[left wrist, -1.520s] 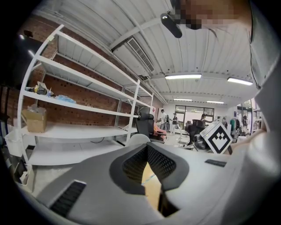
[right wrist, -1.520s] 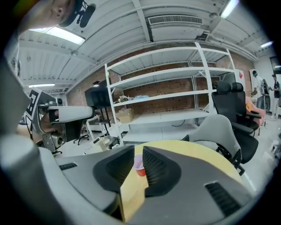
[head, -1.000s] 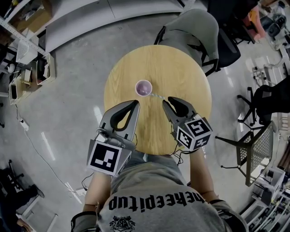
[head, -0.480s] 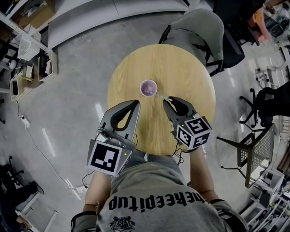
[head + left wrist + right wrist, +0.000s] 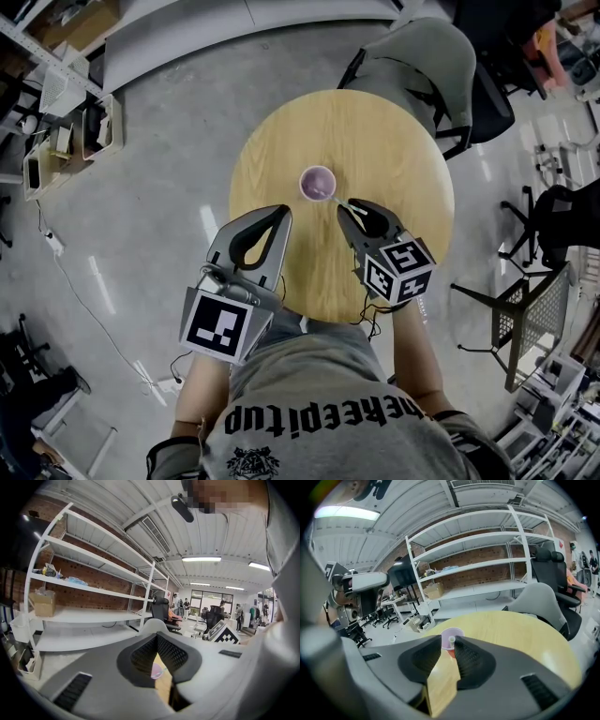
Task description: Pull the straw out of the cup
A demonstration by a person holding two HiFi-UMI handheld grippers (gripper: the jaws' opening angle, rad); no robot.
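Reaching toward the cup, the right tongs have their tips at the free end of the straw. The straw leans out of the cup toward them. The cup stands upright near the middle of the round desk. The jaws are slightly apart, with the straw's end in the gap, and they do not look clamped on it yet. The left tongs are closed on nothing and sit near the cup without touching it.

The main risk is probably the cup itself. It looks light and nothing steadies it, so a sideways pull, rather than one along the straw's lean, could drag or tip it. The straw is thin and sits nearer one jaw than the other. If the jaws close unevenly, they could push it aside or pinch only the very tip, and it might slip out during the pull.

The head view shows the layout: the straw's lean, the cup's place on the desk, and how far each pair of tongs is from it. It does not clearly show the gap between the right jaws. The right gripper view does, with the straw's end standing between the tips and the cup just behind. The left gripper view shows touching tips and only a sliver of the cup below them.
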